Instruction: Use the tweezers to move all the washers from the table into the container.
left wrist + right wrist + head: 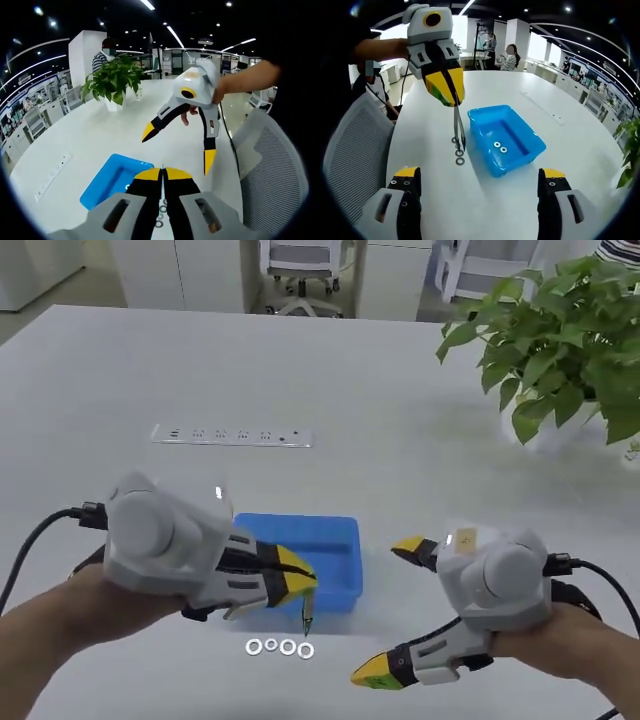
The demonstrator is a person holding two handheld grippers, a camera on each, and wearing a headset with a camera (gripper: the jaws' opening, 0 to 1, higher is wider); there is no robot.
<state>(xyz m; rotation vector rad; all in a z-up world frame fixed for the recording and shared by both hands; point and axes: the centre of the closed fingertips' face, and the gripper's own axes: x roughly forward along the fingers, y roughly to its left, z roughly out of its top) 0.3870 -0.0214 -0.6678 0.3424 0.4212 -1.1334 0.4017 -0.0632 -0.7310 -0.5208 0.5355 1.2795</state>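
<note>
**Tweezers pointing at washers**

The left gripper is clamping its jaws on the tweezers, pointing their tips down at a row of washers lying on the counter just beside the blue container. Two more washers are lying inside it. The right gripper is hovering nearby, jaws wide apart.

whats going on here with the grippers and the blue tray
A person is working with two handheld grippers. The left gripper is shut on tweezers, whose tips point down at a row of four washers on the table beside the blue container. Two washers already lie in the container. The right gripper is open, holding nothing.
</note>
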